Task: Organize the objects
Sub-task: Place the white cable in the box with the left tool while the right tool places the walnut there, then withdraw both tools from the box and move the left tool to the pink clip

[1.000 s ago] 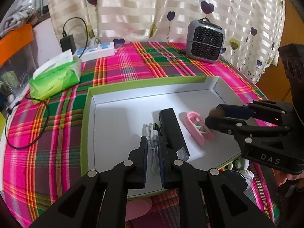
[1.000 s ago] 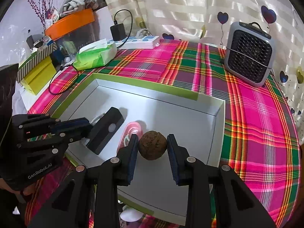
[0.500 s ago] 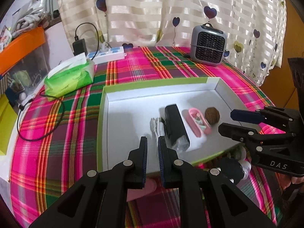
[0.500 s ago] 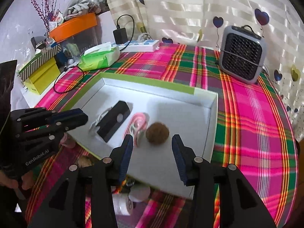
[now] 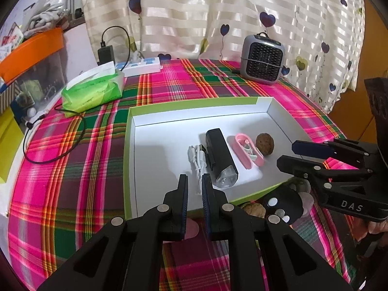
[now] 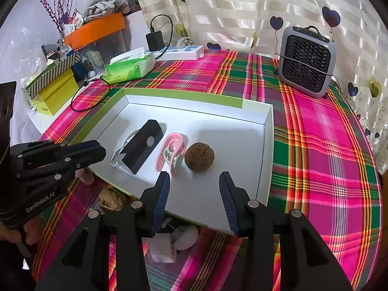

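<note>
Left wrist view: the left gripper (image 5: 194,189) is clenched on nothing, its tips over the near edge of the tray (image 5: 194,103); inside the tray, toward its right half, lie side by side a white cable (image 5: 197,160), a black torch (image 5: 220,157), a pink case (image 5: 248,149) and a walnut (image 5: 265,144); torch and case run with their long axes from the near edge toward the far edge; loose items, a second walnut (image 5: 254,210) among them, sit on the plaid cloth just outside the near edge, below and right of this gripper; the right gripper (image 5: 294,154) reads "DAS".

Right wrist view: the right gripper (image 6: 195,194) stands released and empty, jaws lately widened; the walnut (image 6: 199,156) lies in the tray just ahead of its tips, apart from both pads; the second walnut (image 6: 112,198) sits outside the near edge, nearer the left gripper (image 6: 97,151), marked "GenRobot.AI"; judged next pick: that leftover, left hand closer.
</note>
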The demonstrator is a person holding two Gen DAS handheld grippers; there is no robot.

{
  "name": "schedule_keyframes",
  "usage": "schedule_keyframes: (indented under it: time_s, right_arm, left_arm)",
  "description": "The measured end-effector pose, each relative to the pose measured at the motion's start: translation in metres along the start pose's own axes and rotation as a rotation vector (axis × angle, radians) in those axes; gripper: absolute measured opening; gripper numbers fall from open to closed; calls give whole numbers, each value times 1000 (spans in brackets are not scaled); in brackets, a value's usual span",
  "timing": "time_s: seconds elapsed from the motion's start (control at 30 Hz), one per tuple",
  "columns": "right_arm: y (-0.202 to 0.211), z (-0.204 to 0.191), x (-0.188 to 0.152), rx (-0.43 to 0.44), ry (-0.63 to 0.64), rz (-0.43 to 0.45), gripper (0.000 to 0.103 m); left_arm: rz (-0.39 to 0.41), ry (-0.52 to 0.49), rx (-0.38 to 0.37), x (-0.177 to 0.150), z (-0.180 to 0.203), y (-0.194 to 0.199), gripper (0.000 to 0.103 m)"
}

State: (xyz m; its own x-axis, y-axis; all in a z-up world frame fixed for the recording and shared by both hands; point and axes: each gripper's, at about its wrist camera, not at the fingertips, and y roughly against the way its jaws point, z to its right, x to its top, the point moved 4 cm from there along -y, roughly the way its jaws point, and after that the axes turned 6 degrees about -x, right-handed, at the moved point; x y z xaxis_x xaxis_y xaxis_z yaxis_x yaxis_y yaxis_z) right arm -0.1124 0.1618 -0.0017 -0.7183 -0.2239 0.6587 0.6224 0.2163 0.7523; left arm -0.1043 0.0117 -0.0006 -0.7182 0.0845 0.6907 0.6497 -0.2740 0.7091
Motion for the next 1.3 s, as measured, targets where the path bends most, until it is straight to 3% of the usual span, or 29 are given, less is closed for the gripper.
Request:
schedule_keyframes:
  time_s: [0.63, 0.77, 1.3]
  right_arm:
    - [54, -23, -30, -1, 27, 89, 44]
    - [59, -27, -37, 5, 36, 98, 48]
    - [60, -32, -56, 32, 20, 66, 48]
  left_arm:
    - [79, -15, -7, -25, 18, 44, 11]
    - [79, -8, 0, -34, 17, 50, 11]
    - [81, 23, -1, -50, 3, 64, 11]
